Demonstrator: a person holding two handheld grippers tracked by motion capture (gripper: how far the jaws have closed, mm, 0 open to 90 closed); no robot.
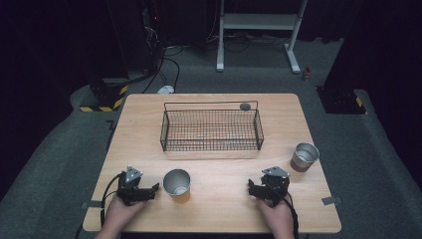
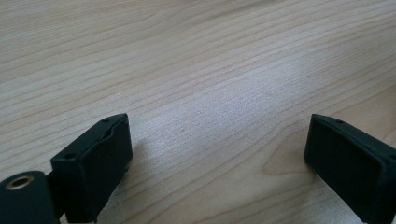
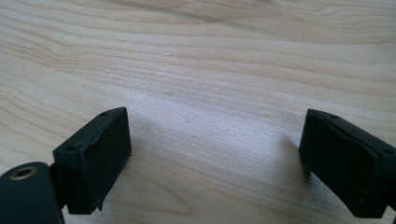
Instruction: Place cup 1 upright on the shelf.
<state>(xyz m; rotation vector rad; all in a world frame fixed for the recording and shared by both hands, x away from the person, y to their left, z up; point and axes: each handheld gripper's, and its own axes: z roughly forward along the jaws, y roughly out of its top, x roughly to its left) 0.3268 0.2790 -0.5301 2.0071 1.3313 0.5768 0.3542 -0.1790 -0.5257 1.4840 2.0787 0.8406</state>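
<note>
Two metal cups stand upright on the wooden table: one cup near the front, just right of my left gripper, and a second cup at the right side. A black wire basket sits at the table's middle back. My right gripper rests near the front edge, right of centre. In the left gripper view my left gripper stands open over bare wood. The right gripper view shows my right gripper open too, with nothing between its jaws.
A small grey round thing lies by the basket's back right corner. Beyond the table stand a white metal frame, cables on the floor and a yellow-black striped base.
</note>
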